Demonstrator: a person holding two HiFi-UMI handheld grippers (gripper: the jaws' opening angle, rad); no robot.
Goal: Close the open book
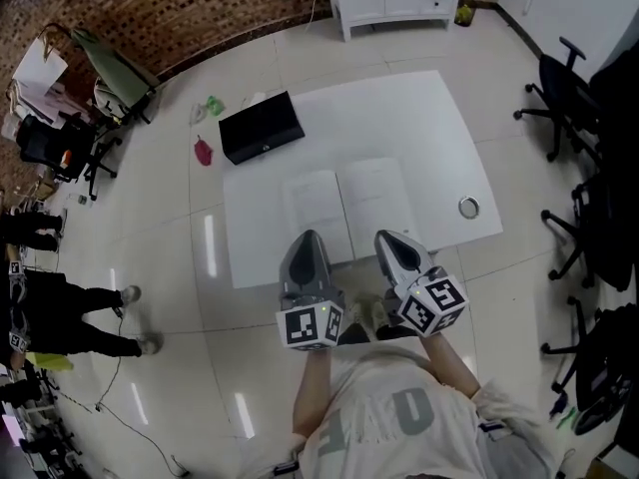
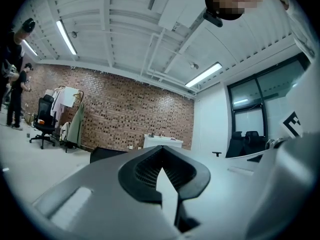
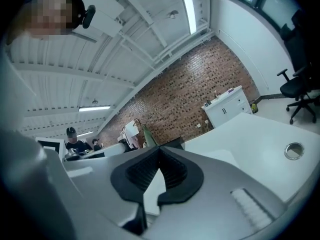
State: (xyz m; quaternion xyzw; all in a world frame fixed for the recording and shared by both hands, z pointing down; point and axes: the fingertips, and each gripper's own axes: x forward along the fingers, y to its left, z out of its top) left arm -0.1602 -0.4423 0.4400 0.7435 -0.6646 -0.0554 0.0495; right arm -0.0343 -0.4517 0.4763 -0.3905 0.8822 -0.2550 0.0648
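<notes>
White table (image 1: pixel 419 118) holds the book (image 1: pixel 344 203), still open and flat, pages up, near the front edge. Closing looks not yet begun. The left gripper (image 1: pixel 308 238) and right gripper (image 1: pixel 389 238) hover by its near edge, jaws pressed together, empty. A black case (image 1: pixel 262 128) and small ring (image 1: pixel 468 207) share the table. Around it are a glossy tiled floor (image 1: pixel 150 228), a brick wall (image 1: pixel 180 8) and office chairs (image 1: pixel 559 98).

Lit brightly and evenly by ceiling strip lights (image 2: pixel 66 37). Showed pale glare streaks on the glossy floor (image 1: pixel 160 252). Bowed strongly toward dark corners in both gripper views.
</notes>
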